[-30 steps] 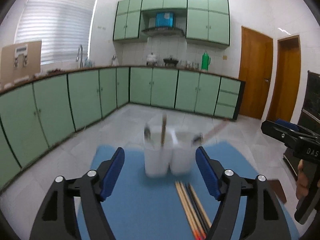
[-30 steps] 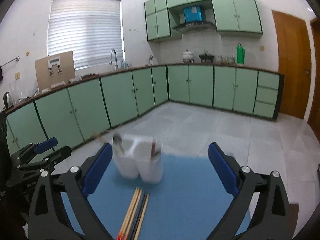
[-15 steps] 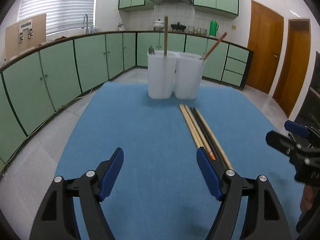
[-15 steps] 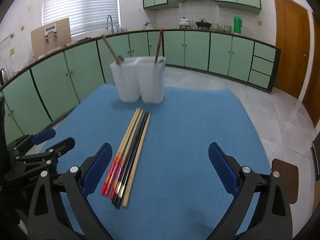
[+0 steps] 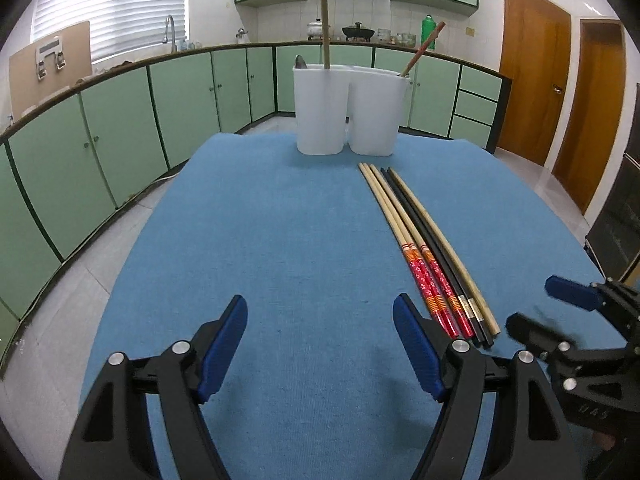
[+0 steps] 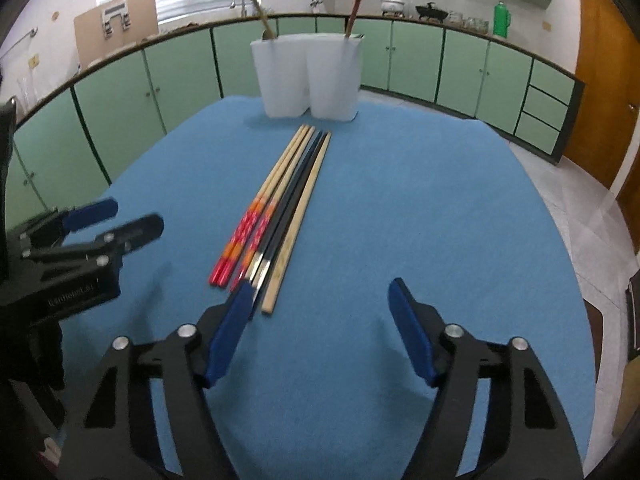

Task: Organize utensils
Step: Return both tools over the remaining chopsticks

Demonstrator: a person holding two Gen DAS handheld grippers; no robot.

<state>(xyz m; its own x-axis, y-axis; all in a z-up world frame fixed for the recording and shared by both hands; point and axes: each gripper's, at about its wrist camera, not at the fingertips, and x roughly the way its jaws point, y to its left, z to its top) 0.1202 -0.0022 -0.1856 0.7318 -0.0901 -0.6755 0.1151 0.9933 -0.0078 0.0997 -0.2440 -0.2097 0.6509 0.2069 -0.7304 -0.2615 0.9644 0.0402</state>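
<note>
Left gripper (image 5: 320, 346) hangs over the near part of the blue cloth-covered surface (image 5: 260, 240), jaws wide apart, nothing between them, cloth only. Next along, the chopsticks (image 5: 424, 248) lie in a tight parallel bundle on the surface, running from the near edge toward the far edge, thin tips pointing at the white two-compartment holder (image 5: 347, 110) that stands upright near the far edge. The holder already has a spoon and a bamboo stick in its left compartment and a reddish stick leaning in its right one. The bundle: two pale sticks with red patterned ends, two black ones, one plain bamboo. Judged light, stiff, thin and smooth, so likely to roll or slip and hard to pinch flat off cloth; best taken at the thicker near ends, where they are widest and sit just beside the jaws. Right gripper (image 6: 320, 330) is at the near ends, jaws closing, still well apart, nothing between them; its left finger (image 6: 228, 332) overlaps the black sticks' ends in view, contact unclear.
</note>
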